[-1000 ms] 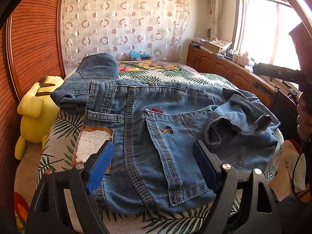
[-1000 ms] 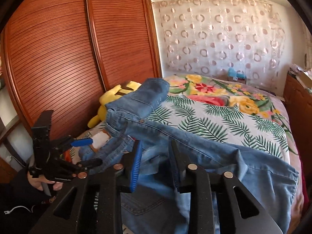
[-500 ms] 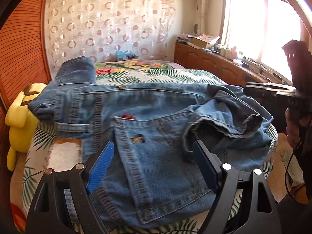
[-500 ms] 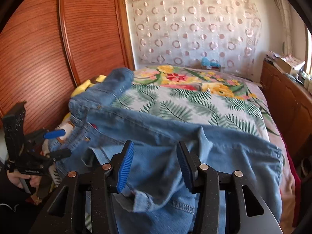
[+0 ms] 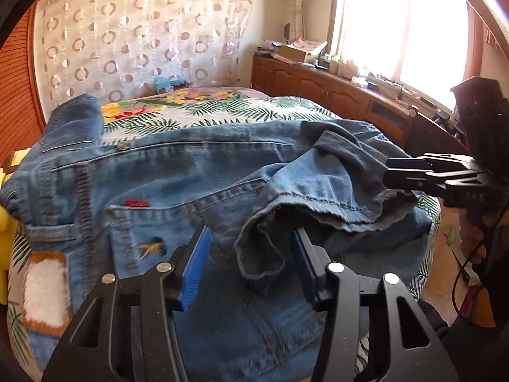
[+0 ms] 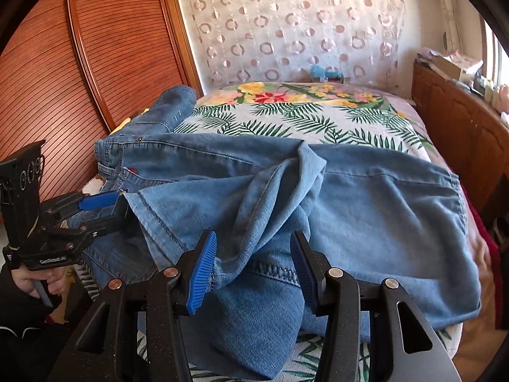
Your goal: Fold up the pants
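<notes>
Blue denim pants (image 5: 191,184) lie crumpled across the near end of a bed with a leaf-print cover (image 5: 222,114); they also show in the right wrist view (image 6: 366,197). A leg hem (image 5: 318,207) is folded back over the seat. My left gripper (image 5: 251,251) is open, its blue pads either side of the hem's hanging corner. My right gripper (image 6: 254,254) is open, its pads either side of a bunched fold of the leg. Each gripper shows in the other's view: the right one at the hem's far end (image 5: 410,175), the left one at the hem's corner (image 6: 105,207).
A yellow plush toy (image 5: 6,172) sits at the bed's left edge by a red slatted wardrobe (image 6: 79,63). A wooden cabinet (image 5: 334,92) with clutter runs under the window on the right. A small blue item (image 6: 321,71) lies at the head of the bed.
Both grippers have moved in over the pants to the folded-back hem. The left jaws have narrowed around the hem corner; the right jaws have widened around the bunched fold.
</notes>
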The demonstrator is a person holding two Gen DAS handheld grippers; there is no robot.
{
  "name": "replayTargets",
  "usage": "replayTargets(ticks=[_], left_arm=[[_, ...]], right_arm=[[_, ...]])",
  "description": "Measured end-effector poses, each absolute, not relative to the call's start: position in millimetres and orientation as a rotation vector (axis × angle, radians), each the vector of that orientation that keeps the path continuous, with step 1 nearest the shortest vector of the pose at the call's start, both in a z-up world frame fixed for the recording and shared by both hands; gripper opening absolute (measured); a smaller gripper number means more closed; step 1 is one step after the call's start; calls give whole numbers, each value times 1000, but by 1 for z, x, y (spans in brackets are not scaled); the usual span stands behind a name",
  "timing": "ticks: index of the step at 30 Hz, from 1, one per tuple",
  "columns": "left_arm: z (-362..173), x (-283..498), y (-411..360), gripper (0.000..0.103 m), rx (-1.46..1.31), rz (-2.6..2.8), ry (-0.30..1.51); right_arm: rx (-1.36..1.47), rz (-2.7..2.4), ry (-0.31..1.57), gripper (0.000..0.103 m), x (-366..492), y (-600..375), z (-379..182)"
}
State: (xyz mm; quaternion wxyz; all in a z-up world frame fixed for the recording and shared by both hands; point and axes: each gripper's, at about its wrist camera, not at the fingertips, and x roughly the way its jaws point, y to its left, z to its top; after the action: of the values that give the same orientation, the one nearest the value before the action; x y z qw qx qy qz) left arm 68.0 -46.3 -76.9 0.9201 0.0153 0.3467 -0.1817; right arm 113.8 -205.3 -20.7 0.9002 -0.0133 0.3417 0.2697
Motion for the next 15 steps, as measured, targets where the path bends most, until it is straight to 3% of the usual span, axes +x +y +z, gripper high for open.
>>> replayTargets(ticks=[2,8,10,11,15], left_arm=[[-83,74,-50,37,56,-371,722],[-82,70,-50,12,44,-395,699],[-75,64,-53,10,57,-400,675],[-71,62,-53,9,55,-403,665],[-43,43,-46,9,28,-402,596]], right_arm=[[-23,564,714,50,113,-206,-19],[12,608,749,50,112,-205,-23],[13,622,745,37,113,-206,-21],[15,649,747,11,112,-207,-20],[-11,701,674,2,102,-210,1]])
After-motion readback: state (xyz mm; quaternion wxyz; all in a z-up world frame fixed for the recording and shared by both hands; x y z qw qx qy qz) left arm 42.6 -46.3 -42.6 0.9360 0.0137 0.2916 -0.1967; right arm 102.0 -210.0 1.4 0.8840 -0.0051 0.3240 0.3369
